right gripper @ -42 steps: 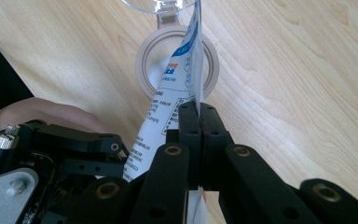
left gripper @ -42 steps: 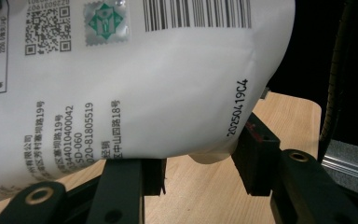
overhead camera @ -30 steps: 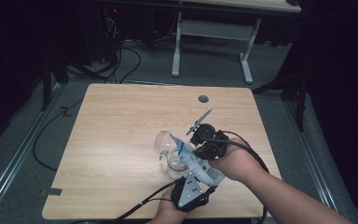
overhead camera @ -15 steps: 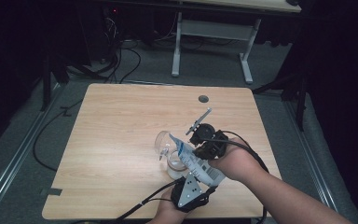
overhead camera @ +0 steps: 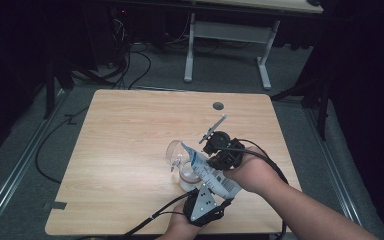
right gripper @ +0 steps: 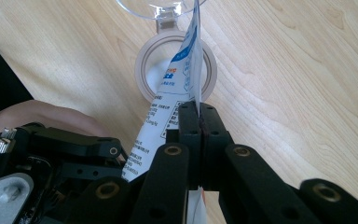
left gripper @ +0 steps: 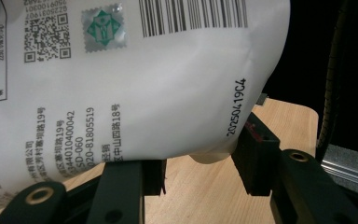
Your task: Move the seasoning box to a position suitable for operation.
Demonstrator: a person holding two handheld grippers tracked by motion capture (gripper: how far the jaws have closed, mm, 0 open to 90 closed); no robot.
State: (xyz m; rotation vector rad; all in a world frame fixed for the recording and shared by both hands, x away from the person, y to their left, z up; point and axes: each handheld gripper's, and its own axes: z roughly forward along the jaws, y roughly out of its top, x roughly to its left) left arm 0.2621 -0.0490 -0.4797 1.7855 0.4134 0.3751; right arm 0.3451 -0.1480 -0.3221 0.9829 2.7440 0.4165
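Observation:
A white printed pouch (overhead camera: 205, 167) is held tilted, its upper corner pointing down into a small round white jar (overhead camera: 186, 178) on the table. The jar's clear flip lid (overhead camera: 172, 150) stands open. My right gripper (overhead camera: 209, 159) is shut on the pouch's thin edge (right gripper: 196, 70), just above the jar's rim (right gripper: 142, 70). My left gripper (overhead camera: 212, 190), near the table's front edge, has the pouch's full lower end (left gripper: 121, 84) bulging between its jaws, both pads (left gripper: 256, 154) against it. What is inside the jar is hidden by the pouch.
The wooden table (overhead camera: 130, 140) has a round cable hole (overhead camera: 218, 106) at the back. A thin rod (overhead camera: 214, 128) sticks up from the right gripper. Cables trail off the front edge (overhead camera: 150, 220). Another desk's white legs (overhead camera: 190, 50) and floor cables (overhead camera: 130, 65) lie beyond.

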